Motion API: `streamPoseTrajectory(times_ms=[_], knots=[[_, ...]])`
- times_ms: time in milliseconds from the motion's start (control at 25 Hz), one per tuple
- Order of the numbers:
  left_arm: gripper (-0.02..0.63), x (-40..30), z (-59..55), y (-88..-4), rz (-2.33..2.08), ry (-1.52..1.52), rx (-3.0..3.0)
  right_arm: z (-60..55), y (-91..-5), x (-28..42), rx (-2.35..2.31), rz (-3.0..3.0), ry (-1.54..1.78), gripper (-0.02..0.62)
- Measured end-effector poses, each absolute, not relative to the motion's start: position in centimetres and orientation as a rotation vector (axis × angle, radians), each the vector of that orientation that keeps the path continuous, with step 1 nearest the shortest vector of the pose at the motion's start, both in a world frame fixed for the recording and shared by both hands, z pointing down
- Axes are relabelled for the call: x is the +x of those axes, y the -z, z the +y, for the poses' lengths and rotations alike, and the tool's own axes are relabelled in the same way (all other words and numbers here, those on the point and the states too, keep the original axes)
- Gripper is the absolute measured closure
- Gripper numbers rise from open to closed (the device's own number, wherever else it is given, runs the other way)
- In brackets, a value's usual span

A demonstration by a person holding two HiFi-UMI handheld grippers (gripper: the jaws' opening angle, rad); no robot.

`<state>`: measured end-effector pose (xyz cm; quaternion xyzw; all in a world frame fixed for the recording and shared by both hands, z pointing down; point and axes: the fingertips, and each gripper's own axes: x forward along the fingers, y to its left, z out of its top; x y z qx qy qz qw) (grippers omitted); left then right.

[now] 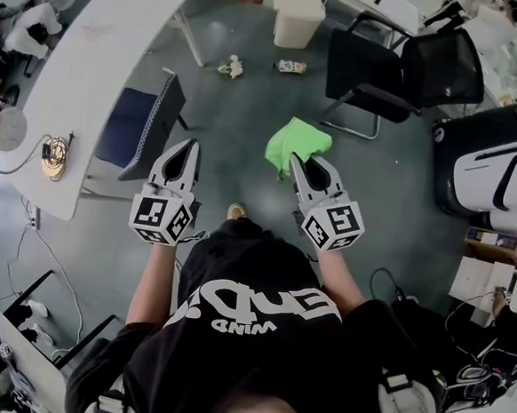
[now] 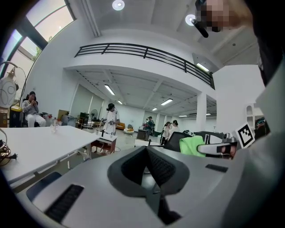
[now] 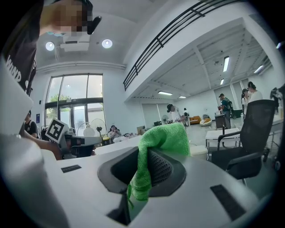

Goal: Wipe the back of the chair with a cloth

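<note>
The green cloth (image 1: 296, 144) hangs bunched from the right gripper (image 1: 306, 167), whose jaws are pinched tight on one fold of it. The left gripper (image 1: 185, 151) is closed on nothing. A black chair (image 1: 403, 70) stands far right, well apart; a blue chair (image 1: 145, 121) sits left by the table (image 1: 102, 37). With so little fabric gripped, rubbing a backrest could well drag the cloth free.

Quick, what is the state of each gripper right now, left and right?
Left gripper: tongs closed, nothing between them.
Right gripper: tongs closed on the green cloth.
</note>
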<state>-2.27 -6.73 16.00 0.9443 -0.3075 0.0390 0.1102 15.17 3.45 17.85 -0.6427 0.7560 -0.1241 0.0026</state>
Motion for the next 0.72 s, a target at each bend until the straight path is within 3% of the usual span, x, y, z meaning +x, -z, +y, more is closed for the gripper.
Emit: streamPoseTrajectory(times_ms=[720], knots=[[0.606, -0.5, -13.3, -19.8, -0.991, -0.137, 2.719, -6.0, -20.6, 18.8, -1.905, 2.415, 0.382, 0.548]])
